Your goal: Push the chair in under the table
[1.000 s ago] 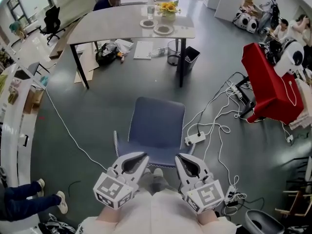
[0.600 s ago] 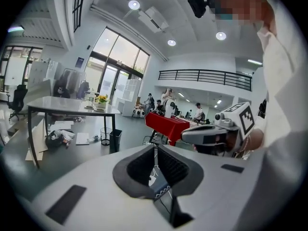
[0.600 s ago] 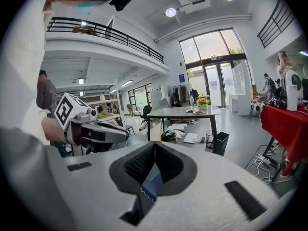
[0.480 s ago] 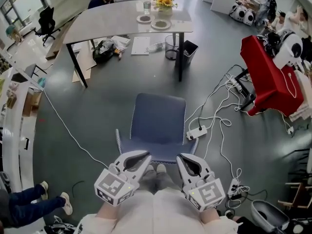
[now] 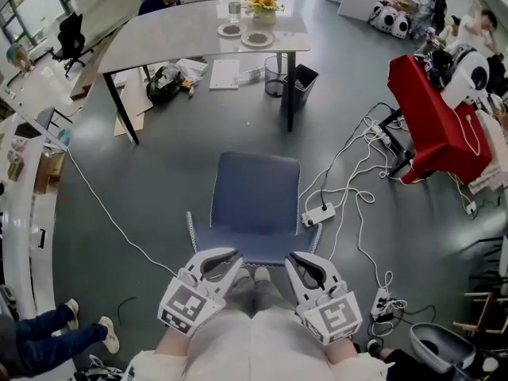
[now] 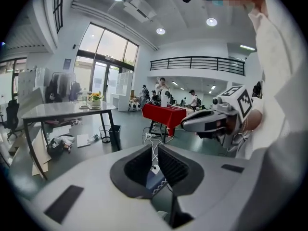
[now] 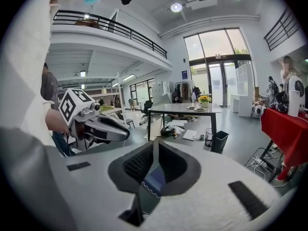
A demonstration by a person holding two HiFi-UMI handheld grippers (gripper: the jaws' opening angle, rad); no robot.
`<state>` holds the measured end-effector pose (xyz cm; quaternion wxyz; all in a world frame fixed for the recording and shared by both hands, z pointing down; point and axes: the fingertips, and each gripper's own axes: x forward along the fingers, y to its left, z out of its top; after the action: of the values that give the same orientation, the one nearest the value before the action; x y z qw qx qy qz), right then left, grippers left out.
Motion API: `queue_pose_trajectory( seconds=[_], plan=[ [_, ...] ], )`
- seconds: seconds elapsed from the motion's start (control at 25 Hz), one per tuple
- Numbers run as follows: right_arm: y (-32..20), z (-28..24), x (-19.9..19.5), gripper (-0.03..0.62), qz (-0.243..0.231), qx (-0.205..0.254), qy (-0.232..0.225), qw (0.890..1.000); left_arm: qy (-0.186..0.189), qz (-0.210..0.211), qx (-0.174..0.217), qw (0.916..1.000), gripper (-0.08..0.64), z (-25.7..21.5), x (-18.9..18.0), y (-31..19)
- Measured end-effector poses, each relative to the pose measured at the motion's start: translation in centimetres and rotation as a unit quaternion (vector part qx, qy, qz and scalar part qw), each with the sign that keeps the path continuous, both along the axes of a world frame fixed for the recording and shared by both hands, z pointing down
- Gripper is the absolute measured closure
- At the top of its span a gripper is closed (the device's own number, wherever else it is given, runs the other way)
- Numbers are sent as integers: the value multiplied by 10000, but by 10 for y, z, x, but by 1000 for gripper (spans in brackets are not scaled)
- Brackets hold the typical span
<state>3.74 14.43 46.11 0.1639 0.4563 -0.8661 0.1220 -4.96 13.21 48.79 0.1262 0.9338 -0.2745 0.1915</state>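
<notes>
A blue chair (image 5: 255, 205) stands on the grey floor just in front of me, with its seat facing the grey table (image 5: 175, 36) farther off. An open stretch of floor lies between chair and table. My left gripper (image 5: 235, 255) and right gripper (image 5: 290, 258) hover side by side at the chair's near edge, both shut with nothing in them. Whether they touch the chair I cannot tell. In the left gripper view the gripper (image 6: 155, 150) shows a sliver of the chair (image 6: 157, 183) below its jaws. The right gripper (image 7: 155, 148) frames the chair (image 7: 152, 183) and the table (image 7: 185, 109).
A power strip with tangled white cables (image 5: 319, 213) lies right of the chair. A black bin (image 5: 305, 84) and a wire basket (image 5: 275, 75) stand by the table's right leg, bags and papers (image 5: 171, 83) under it. A red-draped stand (image 5: 432, 125) is at right. A person's feet (image 5: 89, 333) are at lower left.
Both grippers have sunk a little toward the chair's near edge and stay shut. The view has tilted, so chair and table sit slightly higher in the picture.
</notes>
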Motion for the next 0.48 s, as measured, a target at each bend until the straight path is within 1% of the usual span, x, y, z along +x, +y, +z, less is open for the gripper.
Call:
queue_pose_trajectory(
  seconds=[0.16, 0.2, 0.24, 0.28, 0.32, 0.4, 0.48],
  plan=[
    [8, 14, -4, 586, -207, -154, 284, 9993, -268, 194, 30, 9994, 525, 10, -4, 6],
    [11, 18, -5, 579, -237, -216, 411, 9986, -339, 268, 59, 9990, 501, 13, -4, 7],
    [12, 23, -4, 551, -262, -271, 543, 9978, -425, 344, 100, 9985, 472, 16, -4, 9],
    [14, 27, -4, 505, -298, -316, 667, 9968, -542, 422, 154, 9975, 456, 20, -5, 10],
    [15, 32, -4, 473, -343, -347, 775, 9958, -690, 507, 212, 9961, 448, 24, -6, 11],
    [17, 39, -6, 461, -429, -371, 944, 9939, -977, 690, 300, 9924, 426, 32, -8, 15],
    [20, 45, -7, 447, -509, -389, 1102, 9918, -1129, 848, 321, 9895, 396, 37, -7, 19]
  ],
)
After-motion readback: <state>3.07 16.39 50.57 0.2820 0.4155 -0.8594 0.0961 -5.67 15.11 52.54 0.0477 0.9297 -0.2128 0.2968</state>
